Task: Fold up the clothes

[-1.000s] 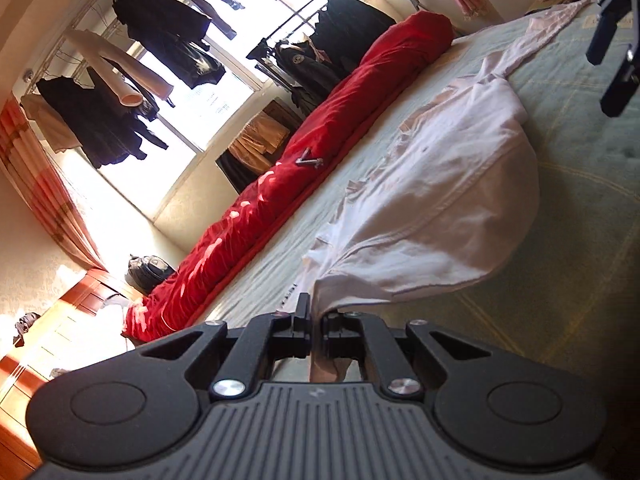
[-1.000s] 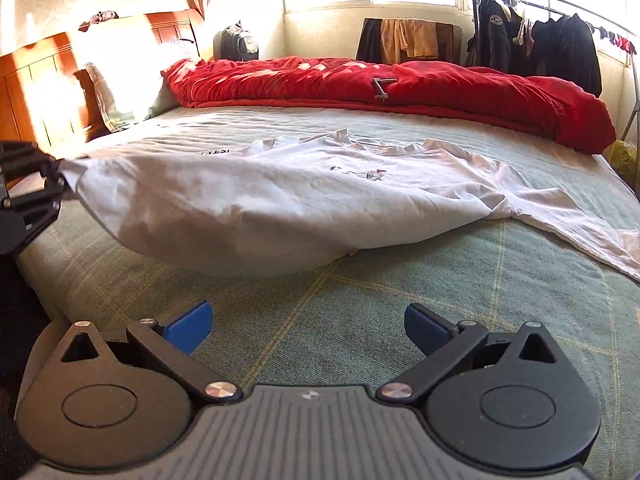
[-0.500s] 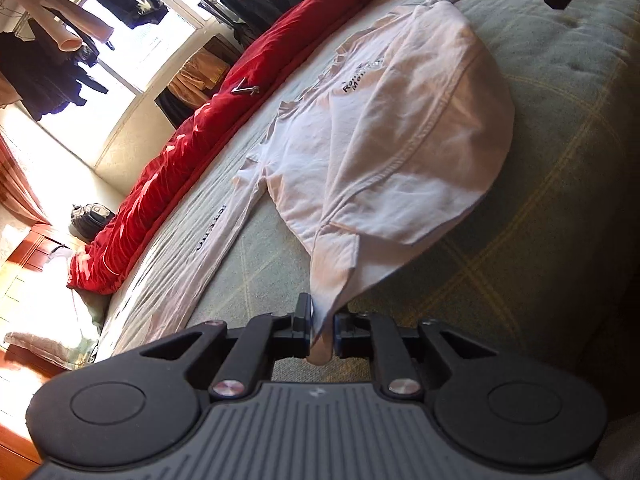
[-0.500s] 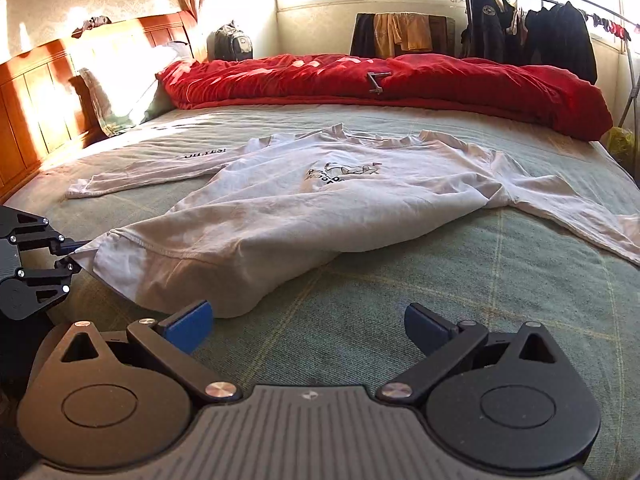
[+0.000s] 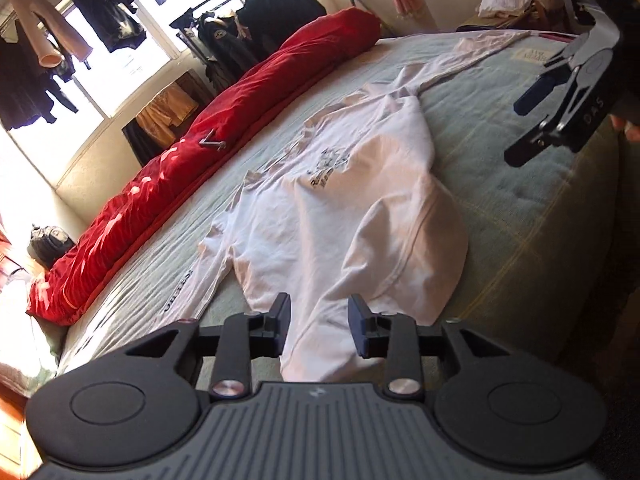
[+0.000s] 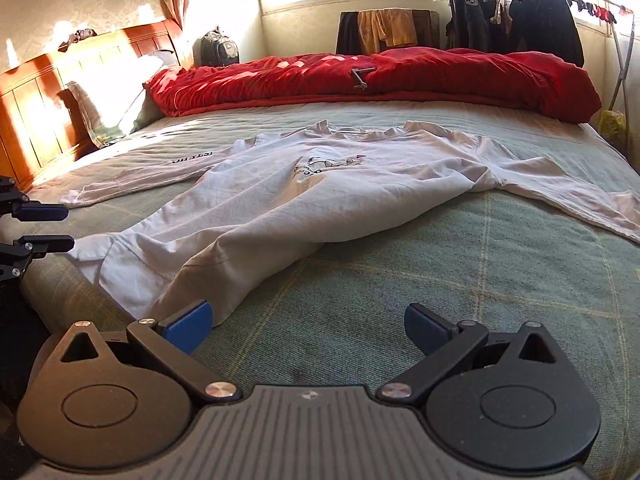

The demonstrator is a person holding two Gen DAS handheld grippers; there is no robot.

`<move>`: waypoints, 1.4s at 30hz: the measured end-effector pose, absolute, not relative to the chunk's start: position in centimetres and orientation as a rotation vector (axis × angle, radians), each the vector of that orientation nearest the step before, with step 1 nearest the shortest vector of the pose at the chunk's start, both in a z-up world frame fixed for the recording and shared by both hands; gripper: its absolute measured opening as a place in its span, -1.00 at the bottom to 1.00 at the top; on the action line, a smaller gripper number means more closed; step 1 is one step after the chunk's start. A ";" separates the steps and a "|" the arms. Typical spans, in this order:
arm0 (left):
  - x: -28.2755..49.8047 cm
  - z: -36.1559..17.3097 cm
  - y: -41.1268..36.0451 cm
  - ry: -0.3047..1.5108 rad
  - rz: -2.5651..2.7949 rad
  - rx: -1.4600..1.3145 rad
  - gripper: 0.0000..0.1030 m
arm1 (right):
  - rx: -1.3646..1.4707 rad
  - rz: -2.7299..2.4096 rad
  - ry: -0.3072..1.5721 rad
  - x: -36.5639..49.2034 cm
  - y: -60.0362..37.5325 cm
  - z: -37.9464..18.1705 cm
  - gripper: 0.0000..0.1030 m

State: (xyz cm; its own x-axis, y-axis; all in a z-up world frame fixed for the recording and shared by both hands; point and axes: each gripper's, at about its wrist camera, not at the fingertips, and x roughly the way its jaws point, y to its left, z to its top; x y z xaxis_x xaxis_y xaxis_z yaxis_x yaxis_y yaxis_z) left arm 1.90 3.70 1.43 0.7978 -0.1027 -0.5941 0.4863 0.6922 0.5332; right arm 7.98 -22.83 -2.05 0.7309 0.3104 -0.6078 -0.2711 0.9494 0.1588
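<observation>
Left wrist view only: right hand-held gripper (image 5: 536, 120) from the side, fingers apart, nothing between them, hovering over the bed's (image 5: 520, 208) near edge; a fingertip of the person shows behind it. Right wrist view only: wooden headboard (image 6: 48, 92), pillow (image 6: 116, 92) and the left hand-held gripper (image 6: 48, 226) at frame left, its two fingers apart with a gap, tips just beside the shirt hem, gripping nothing

Left hand-held gripper in its own view: jaws part-open, hem of the white long-sleeve shirt (image 5: 340, 216) lies between the fingers, not clamped. Right hand-held gripper (image 6: 308, 326) own view: wide open, empty, left blue pad (image 6: 188, 322) just beside the bunched hem corner

Count: 1 shirt, 2 sleeves spread out to either side, 1 chest print, 1 red duvet (image 6: 400, 76) rolled along the far side, 1 backpack (image 6: 216, 48), 1 clothes rack (image 6: 520, 12) with dark garments

Shirt lies flat mid-bed, collar toward the duvet, hem at the near edge, lower right part folded over itself. Bare green cover right of the shirt: open room. Far side is closed off by the duvet
</observation>
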 end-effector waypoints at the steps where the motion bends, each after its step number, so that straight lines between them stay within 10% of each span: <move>1: 1.9 1.5 3.3 0.561 -0.347 0.775 -0.26 | 0.066 0.319 0.673 7.8 -23.1 -2.0 1.00; 13: 3.7 2.9 -2.3 0.507 -0.475 0.791 0.41 | 0.103 0.318 0.668 7.8 -24.7 -3.0 1.00; 23: 12.0 -4.6 -13.8 0.426 -0.505 1.005 0.41 | 0.124 0.237 0.659 6.7 -27.4 -2.7 1.00; 42: 22.7 -0.9 -6.4 0.564 -0.426 0.694 0.44 | 0.141 0.201 0.703 9.3 -28.6 -4.3 1.00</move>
